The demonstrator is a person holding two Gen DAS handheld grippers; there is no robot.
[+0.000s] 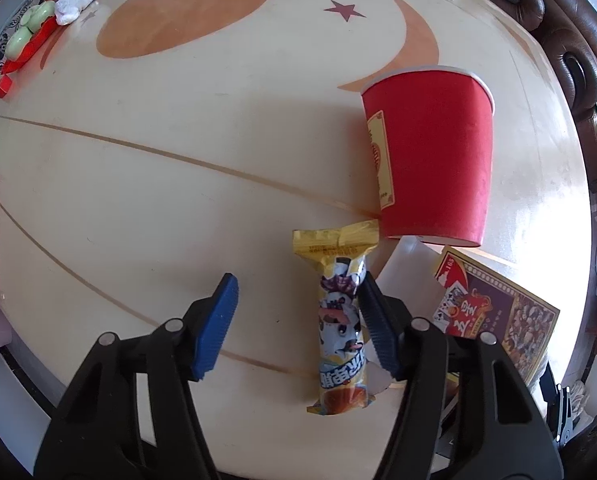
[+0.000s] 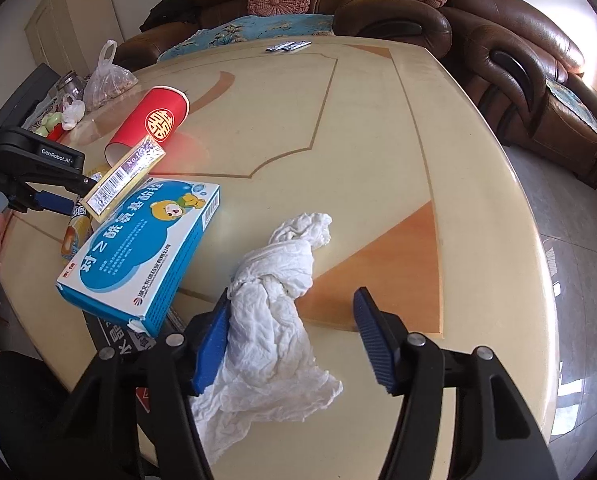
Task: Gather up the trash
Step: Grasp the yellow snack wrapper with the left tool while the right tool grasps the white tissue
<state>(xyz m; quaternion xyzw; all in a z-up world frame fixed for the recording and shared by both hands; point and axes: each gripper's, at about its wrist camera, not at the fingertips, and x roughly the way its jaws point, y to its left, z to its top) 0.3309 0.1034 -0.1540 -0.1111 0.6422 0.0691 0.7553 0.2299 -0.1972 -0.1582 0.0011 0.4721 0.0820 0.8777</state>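
Observation:
A yellow snack wrapper [image 1: 342, 320] with cartoon print lies on the cream table [image 1: 178, 200]. It is between the jaws of my left gripper [image 1: 298, 328], against the right pad [image 1: 374, 332], with a wide gap to the left pad; the gripper is open. A red paper cup [image 1: 430, 152] lies on its side just beyond the wrapper. A crumpled white tissue [image 2: 274, 320] lies between the jaws of my right gripper [image 2: 294, 340], brushing the left pad [image 2: 214, 340] and clear of the right one, so that gripper is open too.
A blue medicine box [image 2: 146, 248] with a small gold carton [image 2: 122, 180] on it sits left of the tissue. A playing-card box [image 1: 494, 312] lies by the cup. Foil sachets [image 2: 288, 46], a plastic bag [image 2: 108, 80] and a jar stand at the far edge. A brown sofa [image 2: 498, 52] rings the table.

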